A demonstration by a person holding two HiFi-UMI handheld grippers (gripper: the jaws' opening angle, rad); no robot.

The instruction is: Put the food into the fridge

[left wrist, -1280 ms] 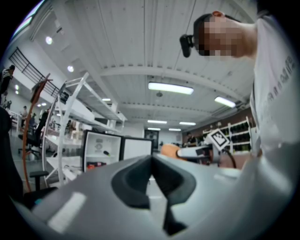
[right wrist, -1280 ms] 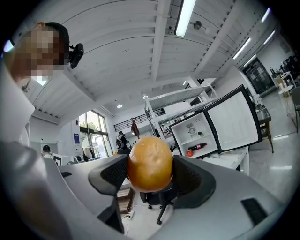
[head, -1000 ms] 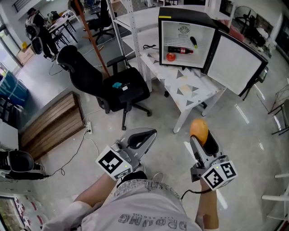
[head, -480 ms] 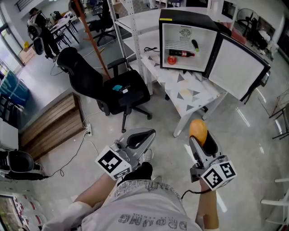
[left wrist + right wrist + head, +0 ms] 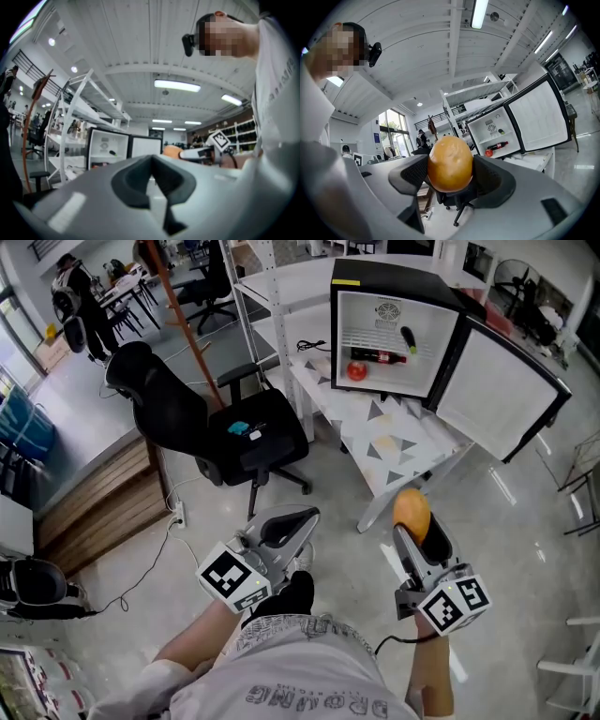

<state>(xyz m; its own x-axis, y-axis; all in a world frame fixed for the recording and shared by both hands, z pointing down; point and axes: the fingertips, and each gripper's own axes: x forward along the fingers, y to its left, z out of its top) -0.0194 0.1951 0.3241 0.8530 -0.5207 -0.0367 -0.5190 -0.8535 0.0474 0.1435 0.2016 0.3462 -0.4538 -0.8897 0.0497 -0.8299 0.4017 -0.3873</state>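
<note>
A small black fridge [image 5: 384,296] stands open on a white table [image 5: 412,442], its door [image 5: 502,381] swung to the right. Inside lie a red tomato [image 5: 356,371], a dark bottle [image 5: 386,356] and a dark item on the upper shelf. My right gripper [image 5: 412,517] is shut on an orange fruit [image 5: 411,512], well short of the table. In the right gripper view the orange fruit [image 5: 450,163] sits between both pads, with the fridge [image 5: 497,136] beyond. My left gripper [image 5: 286,526] is shut and holds nothing; its jaws meet in the left gripper view [image 5: 151,180].
A black office chair [image 5: 220,423] stands left of the table. A wooden pallet [image 5: 94,507] lies on the floor at left with a cable [image 5: 183,526] beside it. White shelving [image 5: 272,277] stands behind the table. People stand far back at upper left.
The whole view has shifted slightly: fridge, table and chair sit a little lower and nearer. Both grippers keep their places in the view, the right still shut on the fruit.
</note>
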